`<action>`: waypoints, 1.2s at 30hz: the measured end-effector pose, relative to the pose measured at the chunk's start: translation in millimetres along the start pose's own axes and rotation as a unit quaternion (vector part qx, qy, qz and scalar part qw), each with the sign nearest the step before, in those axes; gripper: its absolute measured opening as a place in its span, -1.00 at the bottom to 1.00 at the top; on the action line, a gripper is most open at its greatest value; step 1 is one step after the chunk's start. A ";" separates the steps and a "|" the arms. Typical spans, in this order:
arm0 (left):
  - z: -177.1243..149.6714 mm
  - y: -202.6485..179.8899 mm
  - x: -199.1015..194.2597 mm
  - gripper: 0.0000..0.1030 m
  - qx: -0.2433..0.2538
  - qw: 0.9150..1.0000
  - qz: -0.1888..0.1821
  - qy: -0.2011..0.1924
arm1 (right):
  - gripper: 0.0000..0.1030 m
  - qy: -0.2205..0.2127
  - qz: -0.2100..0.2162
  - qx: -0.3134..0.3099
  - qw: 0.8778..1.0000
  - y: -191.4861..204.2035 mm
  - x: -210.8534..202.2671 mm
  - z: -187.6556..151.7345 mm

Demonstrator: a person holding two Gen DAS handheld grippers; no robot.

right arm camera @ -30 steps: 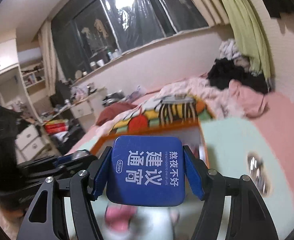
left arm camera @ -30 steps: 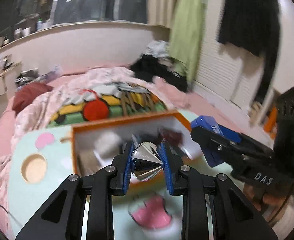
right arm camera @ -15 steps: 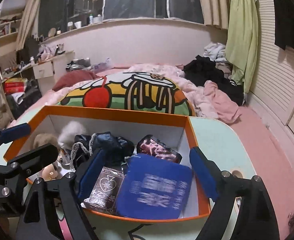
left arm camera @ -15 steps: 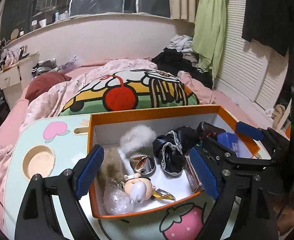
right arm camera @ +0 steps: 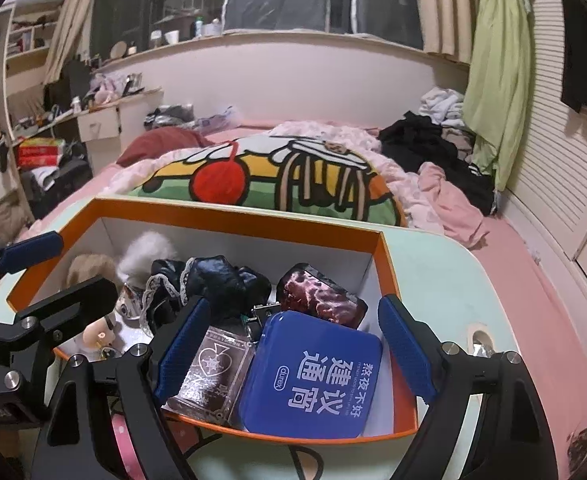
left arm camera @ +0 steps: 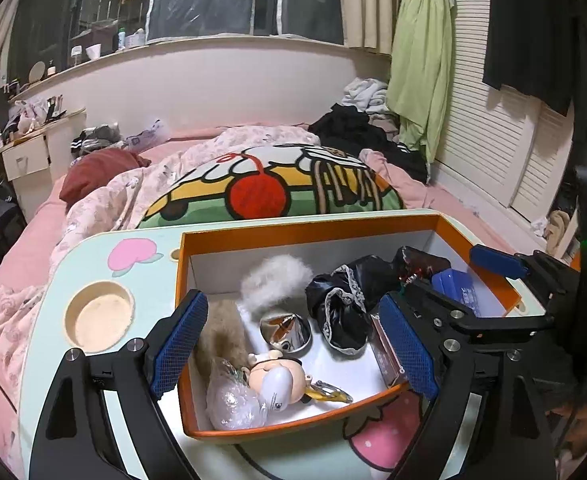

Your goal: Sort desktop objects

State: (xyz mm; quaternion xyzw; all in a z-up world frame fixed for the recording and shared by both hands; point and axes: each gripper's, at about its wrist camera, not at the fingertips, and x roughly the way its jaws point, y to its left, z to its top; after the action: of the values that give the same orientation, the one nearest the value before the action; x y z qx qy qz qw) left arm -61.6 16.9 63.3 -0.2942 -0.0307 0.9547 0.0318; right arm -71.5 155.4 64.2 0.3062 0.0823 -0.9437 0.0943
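Bedroom clutter everywhere, with a bed (left arm camera: 93, 200) and its big cartoon blanket (left arm camera: 269, 196) filling the background right behind the orange box (left arm camera: 293, 230). That box is the landmark, so everything below is placed off it. It sits on a pale mint desk (left arm camera: 53, 280) with a round cup hollow (left arm camera: 98, 318) off its left side and a pink strawberry print (left arm camera: 381, 436) just in front of its near wall.

Both grippers hover over the box's near edge, side by side. Left gripper (left arm camera: 293, 348) has its jaws wide apart after just opening, nothing clamped, hanging over the left half of the box. Right gripper (right arm camera: 293, 352) has also just been opening, jaws spread and gripping nothing, over the right half.

Inside the box, right front corner: the blue tin (right arm camera: 313, 376) with white Chinese lettering lies flat, leaning a bit on the near wall, between the right jaws but not pinched. Just left of it is a dark card case (right arm camera: 209, 376) with a spade on it. Behind those, a shiny maroon packet (right arm camera: 317, 296) and a black lacy bundle (left arm camera: 345, 304) around the middle.

Left half: a white fluffy puff (left arm camera: 273, 280) toward the back, a tan furry piece (left arm camera: 221, 336) along the left wall, the silver cone (left arm camera: 285, 330) lying on the floor between them. Near the front wall are a little doll head (left arm camera: 277, 376) and a crinkly plastic bag (left arm camera: 233, 404).
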 end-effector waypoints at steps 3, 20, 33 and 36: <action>-0.9 7.3 -7.4 0.70 -0.026 1.000 -0.009 -0.005 | 0.65 -0.020 0.029 0.044 0.998 -10.4 -17.9 -0.1; -79.8 -24.1 -13.0 0.99 0.011 0.987 0.077 0.138 | 1.00 0.116 -0.003 0.060 0.991 -7.8 -40.8 -92.7; -78.8 -28.2 -9.1 0.99 0.024 0.989 0.054 0.136 | 1.00 0.105 0.001 0.054 0.993 -11.5 -42.4 -95.2; -78.8 -29.3 -10.6 0.99 0.024 0.989 0.056 0.136 | 1.00 0.105 0.001 0.054 0.993 -11.9 -41.9 -94.9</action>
State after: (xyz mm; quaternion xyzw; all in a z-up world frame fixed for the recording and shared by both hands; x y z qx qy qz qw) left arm -7.2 48.4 6.5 -0.4217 0.0131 0.9066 -0.0108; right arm 12.5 192.5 14.4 0.4086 0.0403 -0.9092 0.0689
